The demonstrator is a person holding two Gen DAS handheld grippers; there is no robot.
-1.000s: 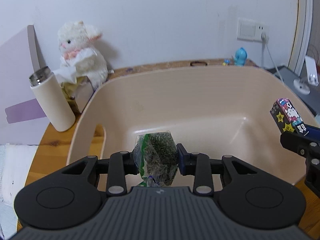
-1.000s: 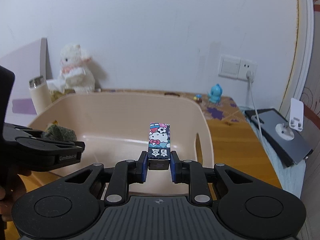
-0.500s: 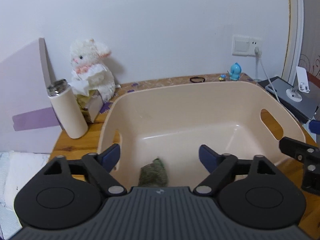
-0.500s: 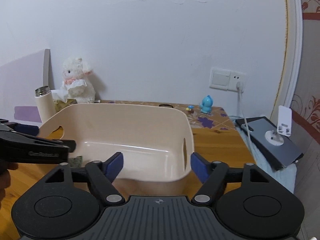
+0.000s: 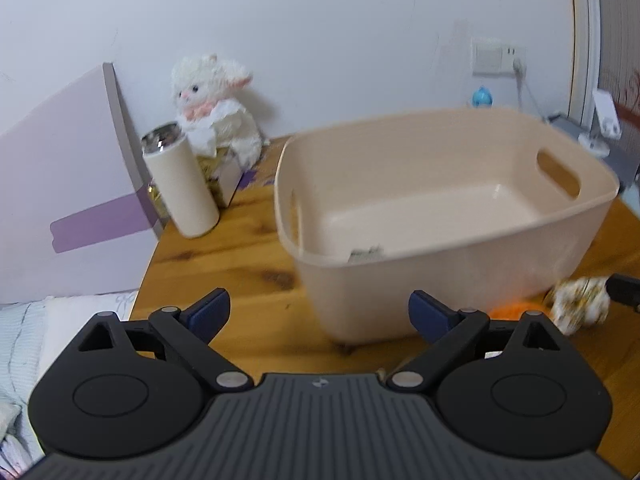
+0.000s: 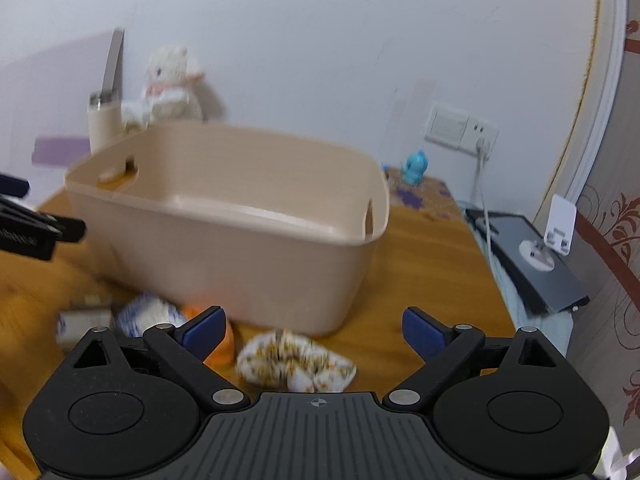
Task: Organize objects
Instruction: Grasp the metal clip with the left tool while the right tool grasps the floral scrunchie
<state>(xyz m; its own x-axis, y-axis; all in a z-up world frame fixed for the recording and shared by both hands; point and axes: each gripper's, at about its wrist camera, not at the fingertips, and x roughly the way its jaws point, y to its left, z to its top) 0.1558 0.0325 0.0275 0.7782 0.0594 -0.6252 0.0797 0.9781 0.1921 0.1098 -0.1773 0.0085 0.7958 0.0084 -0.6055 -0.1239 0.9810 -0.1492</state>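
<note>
A beige plastic basket (image 5: 452, 240) (image 6: 240, 240) stands on the wooden table. My left gripper (image 5: 318, 312) is open and empty, in front of the basket's near left corner. My right gripper (image 6: 314, 330) is open and empty, low over the table in front of the basket. A white wrapped packet with yellow print (image 6: 294, 362) (image 5: 580, 306) lies between its fingers. An orange item (image 6: 222, 346), a blue-white packet (image 6: 146, 316) and a small grey piece (image 6: 82, 322) lie to its left. Something small (image 5: 366, 254) peeks over the basket's near rim.
A cream thermos (image 5: 180, 188), a white plush lamb (image 5: 216, 112) and a tissue box stand behind the basket on the left, next to a lilac panel (image 5: 68, 184). A blue figurine (image 6: 416, 166), wall socket with cable and a dark tablet (image 6: 528, 256) are on the right.
Both grippers opened and let the green packet and the cartoon-print box go into the basket. Both then pulled back and down to the table in front of it.
</note>
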